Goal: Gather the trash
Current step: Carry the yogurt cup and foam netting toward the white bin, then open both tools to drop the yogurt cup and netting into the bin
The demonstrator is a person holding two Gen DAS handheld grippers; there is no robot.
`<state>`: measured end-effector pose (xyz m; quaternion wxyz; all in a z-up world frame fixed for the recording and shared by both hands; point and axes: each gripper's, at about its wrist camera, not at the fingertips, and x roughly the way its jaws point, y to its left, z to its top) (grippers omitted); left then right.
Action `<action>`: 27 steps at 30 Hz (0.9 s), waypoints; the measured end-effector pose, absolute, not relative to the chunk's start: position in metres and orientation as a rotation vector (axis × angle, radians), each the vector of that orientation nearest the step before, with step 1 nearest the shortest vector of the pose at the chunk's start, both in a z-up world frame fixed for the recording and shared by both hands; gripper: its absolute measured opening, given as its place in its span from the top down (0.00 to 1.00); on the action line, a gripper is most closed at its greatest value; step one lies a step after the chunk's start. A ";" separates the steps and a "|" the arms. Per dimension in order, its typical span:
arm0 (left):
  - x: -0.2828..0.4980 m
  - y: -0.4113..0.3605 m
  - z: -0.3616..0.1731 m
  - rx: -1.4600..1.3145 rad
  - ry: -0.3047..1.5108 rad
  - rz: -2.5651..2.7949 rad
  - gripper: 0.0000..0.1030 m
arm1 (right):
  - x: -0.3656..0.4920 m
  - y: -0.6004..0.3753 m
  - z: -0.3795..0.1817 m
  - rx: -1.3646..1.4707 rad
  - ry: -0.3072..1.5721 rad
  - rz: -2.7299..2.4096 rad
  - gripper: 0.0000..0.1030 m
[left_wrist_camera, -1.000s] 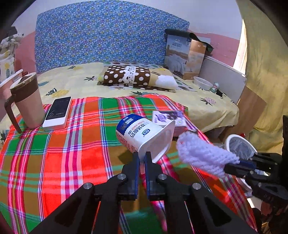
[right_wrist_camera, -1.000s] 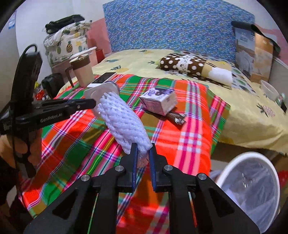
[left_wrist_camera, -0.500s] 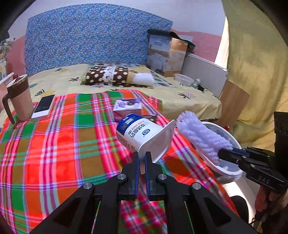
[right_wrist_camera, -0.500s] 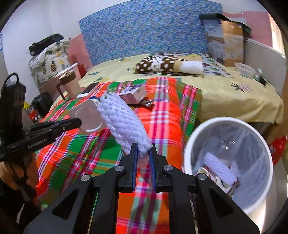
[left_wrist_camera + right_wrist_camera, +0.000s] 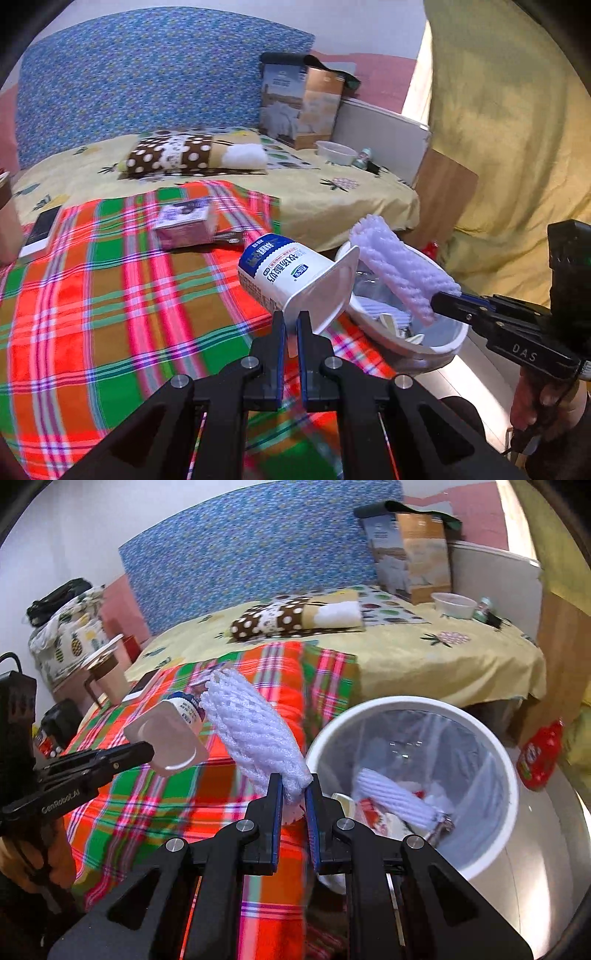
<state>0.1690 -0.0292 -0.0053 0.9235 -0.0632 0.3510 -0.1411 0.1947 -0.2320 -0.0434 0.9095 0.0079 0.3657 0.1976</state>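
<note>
Plaid blanket (image 5: pixel 110 295) beside the bin (image 5: pixel 443 343): left gripper (image 5: pixel 290 325) pinches a light, stiff cup (image 5: pixel 291 277) by its rim. Over the bin (image 5: pixel 491 738), right gripper (image 5: pixel 293 794) squeezes soft foam net (image 5: pixel 255 734) by its end.

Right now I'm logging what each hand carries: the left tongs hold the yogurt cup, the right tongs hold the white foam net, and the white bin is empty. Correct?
Not quite: the white bin is not empty. The right wrist view shows another foam net and scraps already inside it. The rest stands: the left tongs hold the yogurt cup, the right tongs the white foam net.
</note>
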 end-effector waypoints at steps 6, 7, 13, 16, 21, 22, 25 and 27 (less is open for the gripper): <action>0.184 -0.059 -0.011 -0.103 0.741 -0.351 0.95 | 0.196 -0.256 -0.046 0.048 0.757 0.334 0.86; 0.185 -0.063 -0.012 -0.100 0.745 -0.358 0.95 | 0.197 -0.260 -0.047 0.053 0.759 0.322 0.86; 0.199 -0.092 -0.017 -0.073 0.758 -0.417 0.95 | 0.198 -0.277 -0.052 0.079 0.771 0.254 0.86; 0.208 -0.108 -0.020 -0.056 0.768 -0.442 0.95 | 0.199 -0.286 -0.055 0.084 0.780 0.222 0.86; 0.222 -0.127 -0.028 -0.029 0.786 -0.474 0.95 | 0.204 -0.301 -0.059 0.097 0.796 0.171 0.86; 0.224 -0.131 -0.030 -0.023 0.790 -0.476 0.95 | 0.204 -0.302 -0.060 0.098 0.799 0.164 0.86; 0.233 -0.140 -0.034 -0.015 0.799 -0.492 0.95 | 0.208 -0.308 -0.063 0.102 0.813 0.137 0.86; 0.240 -0.145 -0.036 -0.013 0.810 -0.496 0.95 | 0.211 -0.312 -0.066 0.106 0.826 0.124 0.85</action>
